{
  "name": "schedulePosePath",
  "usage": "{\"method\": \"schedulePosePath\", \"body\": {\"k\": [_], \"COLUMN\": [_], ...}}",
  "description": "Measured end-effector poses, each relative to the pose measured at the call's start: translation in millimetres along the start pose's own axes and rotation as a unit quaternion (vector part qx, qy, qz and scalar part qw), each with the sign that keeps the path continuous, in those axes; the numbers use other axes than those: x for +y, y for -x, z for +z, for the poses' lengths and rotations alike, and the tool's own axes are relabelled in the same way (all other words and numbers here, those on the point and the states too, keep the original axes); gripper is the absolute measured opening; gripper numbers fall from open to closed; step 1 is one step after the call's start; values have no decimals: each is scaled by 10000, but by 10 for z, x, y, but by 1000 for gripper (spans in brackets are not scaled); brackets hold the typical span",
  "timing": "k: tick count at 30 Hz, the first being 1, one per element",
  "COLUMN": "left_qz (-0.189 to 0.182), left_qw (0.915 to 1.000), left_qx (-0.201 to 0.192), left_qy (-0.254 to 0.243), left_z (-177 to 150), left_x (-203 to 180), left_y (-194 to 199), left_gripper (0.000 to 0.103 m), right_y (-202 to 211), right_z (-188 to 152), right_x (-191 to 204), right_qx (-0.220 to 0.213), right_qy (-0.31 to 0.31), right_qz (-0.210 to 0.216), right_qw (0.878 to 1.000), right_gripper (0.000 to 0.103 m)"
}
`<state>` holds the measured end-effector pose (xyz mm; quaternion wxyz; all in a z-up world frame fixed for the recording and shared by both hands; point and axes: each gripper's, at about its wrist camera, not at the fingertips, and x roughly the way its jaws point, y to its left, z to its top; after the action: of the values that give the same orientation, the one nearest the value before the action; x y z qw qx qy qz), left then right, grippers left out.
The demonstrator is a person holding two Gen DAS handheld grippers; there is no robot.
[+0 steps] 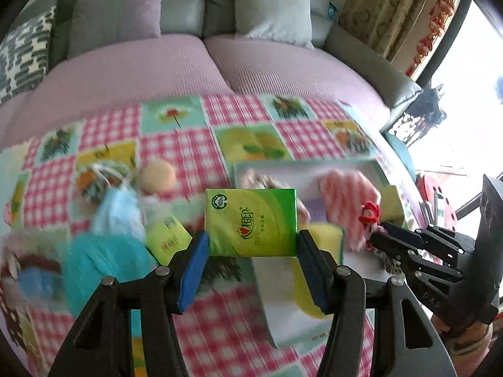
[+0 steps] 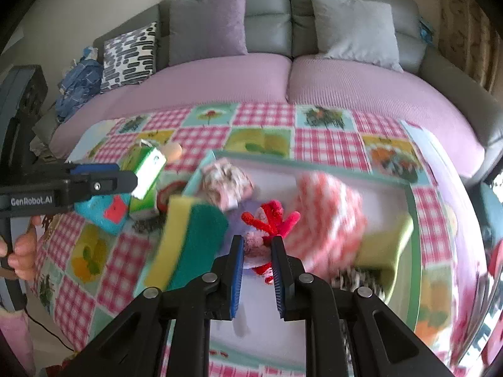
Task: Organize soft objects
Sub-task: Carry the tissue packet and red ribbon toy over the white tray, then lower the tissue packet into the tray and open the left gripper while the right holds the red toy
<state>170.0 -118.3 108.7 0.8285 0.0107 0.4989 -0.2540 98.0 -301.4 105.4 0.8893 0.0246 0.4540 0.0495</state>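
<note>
My left gripper [image 1: 251,240] is shut on a green tissue pack [image 1: 251,220], held upright above the checked tablecloth. In the right wrist view the same gripper [image 2: 133,179] comes in from the left with the pack [image 2: 147,172]. My right gripper [image 2: 257,246] is shut on a red and pink fuzzy toy [image 2: 270,220] over the white tray [image 2: 413,235]. It also shows at the right of the left wrist view [image 1: 375,237]. In the tray lie a pink striped cloth [image 2: 327,220], a floral cloth [image 2: 223,182] and a yellow-green sponge [image 2: 188,245].
Left of the tray lie a blue puff [image 1: 116,210], a teal soft thing [image 1: 100,260], an orange ball [image 1: 157,176] and a second green pack [image 1: 166,238]. A second yellow sponge [image 2: 386,245] sits at the tray's right. A sofa with cushions [image 2: 355,28] stands behind the table.
</note>
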Motion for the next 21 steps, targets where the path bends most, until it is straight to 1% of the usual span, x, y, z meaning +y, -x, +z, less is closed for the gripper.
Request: {"method": "schedulePosePath", "body": {"k": [2, 6, 11, 14, 17, 21], "left_qz": [-31, -124, -301, -341, -372, -314], "left_qw": [9999, 9993, 9978, 9968, 9965, 9966], "left_qx": [89, 321, 515, 618, 667, 697], "left_qy": [33, -155, -296, -362, -351, -294], "left_z": [-83, -227, -324, -347, -374, -405], "left_x": [-45, -210, -413, -501, -543, -541], "left_y": [-53, -159, -274, -367, -414, -448], "left_gripper": [59, 59, 59, 59, 59, 59], "right_y": [14, 54, 73, 66, 55, 4], "right_z": [-103, -298, -475, -556, -633, -730], "right_x": [-23, -77, -156, -229, -276, -321], "right_qx": [48, 158, 290, 371, 454, 579], "right_qy": [-62, -162, -277, -395, -460, -538], "right_qz": [-35, -105, -153, -183, -206, -197], "right_qw": [10000, 9997, 9991, 9984, 9977, 9967], "right_gripper": [18, 18, 19, 19, 19, 19]}}
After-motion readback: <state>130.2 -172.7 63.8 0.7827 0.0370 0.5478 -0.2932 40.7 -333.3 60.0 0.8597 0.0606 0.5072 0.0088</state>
